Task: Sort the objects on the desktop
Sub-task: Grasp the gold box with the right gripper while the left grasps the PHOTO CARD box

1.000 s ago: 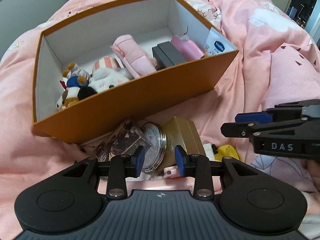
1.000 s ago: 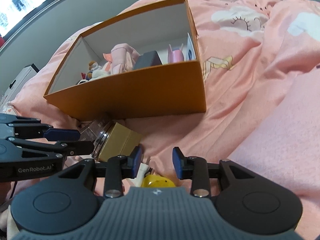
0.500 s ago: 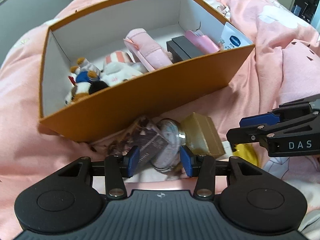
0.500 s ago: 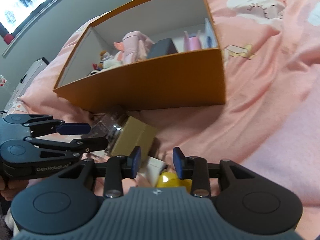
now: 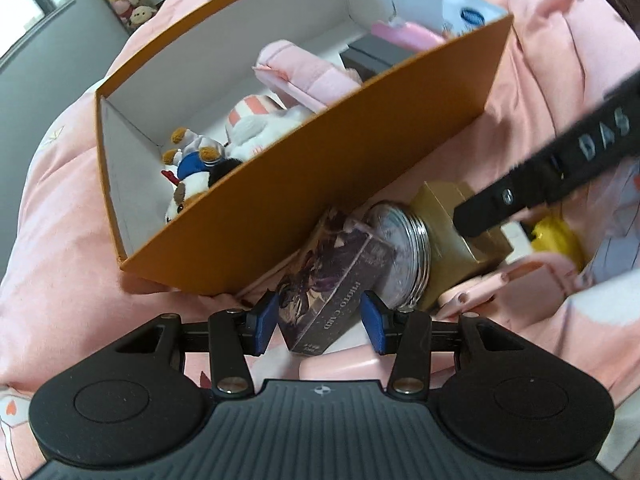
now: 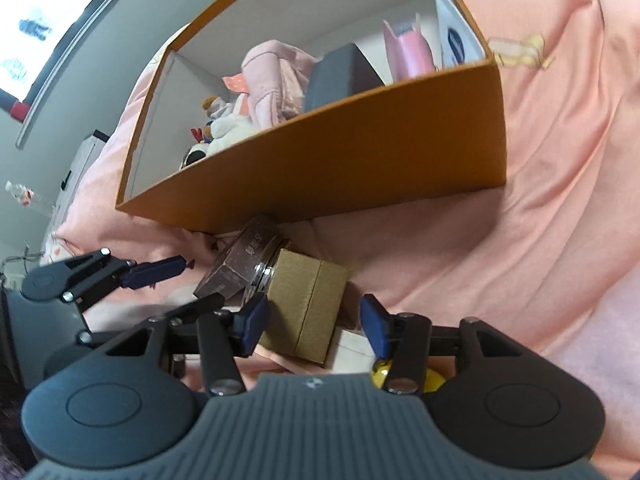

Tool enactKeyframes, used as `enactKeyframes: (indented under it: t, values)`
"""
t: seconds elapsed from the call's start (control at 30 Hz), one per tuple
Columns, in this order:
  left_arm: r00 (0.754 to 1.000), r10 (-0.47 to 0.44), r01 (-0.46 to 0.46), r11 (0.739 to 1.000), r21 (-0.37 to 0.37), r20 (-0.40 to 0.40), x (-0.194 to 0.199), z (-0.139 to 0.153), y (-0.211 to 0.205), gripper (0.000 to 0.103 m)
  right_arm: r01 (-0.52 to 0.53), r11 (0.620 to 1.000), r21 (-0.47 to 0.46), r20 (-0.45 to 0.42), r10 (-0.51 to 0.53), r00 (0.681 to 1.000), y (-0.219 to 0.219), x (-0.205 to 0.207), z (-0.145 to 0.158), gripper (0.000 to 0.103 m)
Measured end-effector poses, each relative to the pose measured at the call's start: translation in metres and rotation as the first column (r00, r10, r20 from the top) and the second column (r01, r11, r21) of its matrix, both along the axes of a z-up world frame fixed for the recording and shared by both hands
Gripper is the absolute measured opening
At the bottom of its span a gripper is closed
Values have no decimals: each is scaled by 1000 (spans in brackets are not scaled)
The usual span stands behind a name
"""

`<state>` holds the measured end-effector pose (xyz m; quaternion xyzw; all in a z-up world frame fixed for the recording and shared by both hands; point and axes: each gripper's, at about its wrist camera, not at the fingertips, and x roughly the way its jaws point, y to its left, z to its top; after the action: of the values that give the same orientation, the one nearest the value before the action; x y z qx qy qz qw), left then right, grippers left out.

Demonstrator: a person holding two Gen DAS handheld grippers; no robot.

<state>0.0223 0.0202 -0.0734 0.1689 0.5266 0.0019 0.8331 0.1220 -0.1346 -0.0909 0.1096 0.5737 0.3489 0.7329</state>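
Observation:
My left gripper [image 5: 320, 324] is open and points steeply down. Its blue pads flank a dark photo card box [image 5: 332, 280] lying just in front of the orange box [image 5: 320, 184]; neither pad presses on it. A round silver-rimmed tin [image 5: 404, 244] leans between the card box and a gold box [image 5: 452, 216]. My right gripper [image 6: 314, 326] straddles the gold box [image 6: 308, 304] with its jaws opening and a gap on the right side. In the right wrist view the left gripper [image 6: 196, 286] sits at the card box [image 6: 236, 268].
The orange box [image 6: 360, 152] holds plush toys [image 5: 208, 168], a pink pouch [image 5: 304, 76], a dark case [image 6: 340, 76] and a white tube [image 5: 468, 20]. A yellow thing [image 5: 556, 236] and a pink case [image 5: 500, 280] lie near the gold box. Pink bedding [image 6: 560, 200] lies all around.
Both views rolled and came closer to the pile. My left jaws widened and came down around the card box. My right jaws widened and shifted from the yellow thing to the gold box.

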Motion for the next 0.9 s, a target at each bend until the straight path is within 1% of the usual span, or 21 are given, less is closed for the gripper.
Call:
enactKeyframes:
  t: [0.13,0.2,0.4,0.47,0.57,0.73,0.8,0.83,0.9]
  values:
    - [999,-45,45,998,49,-7,0,-8,-7,53,5,1000,16,-36,-4,999,3,2,-4,58]
    - [998,-63,63,995,75,-8,1,-11,-10,57,-1,1000,22,-47,2,999,5,2,-5,59]
    - [995,-97,98,986,136,-15,3,-23,-17,57,-27,1000,0,-50,27,998,14,0,-9,59]
    - [993,-118,118,981,154,-5,2,-25,-21,57,-28,1000,-7,-53,28,998,15,0,-11,59]
    - [990,-142,139,978,158,6,1,-25,-23,56,-30,999,-13,-59,29,998,17,2,-14,58]
    - [991,-134,132,983,129,7,2,-26,-18,54,-40,999,11,-86,41,995,20,4,-22,56]
    - [991,-133,131,984,118,6,2,-24,-17,51,-32,999,21,-95,34,995,19,4,-23,53]
    - [991,-134,133,985,112,4,1,-24,-16,48,-29,999,28,-95,32,995,17,4,-22,52]
    - [991,-135,133,985,109,7,-1,-22,-15,45,-20,999,32,-95,23,995,15,3,-20,52]
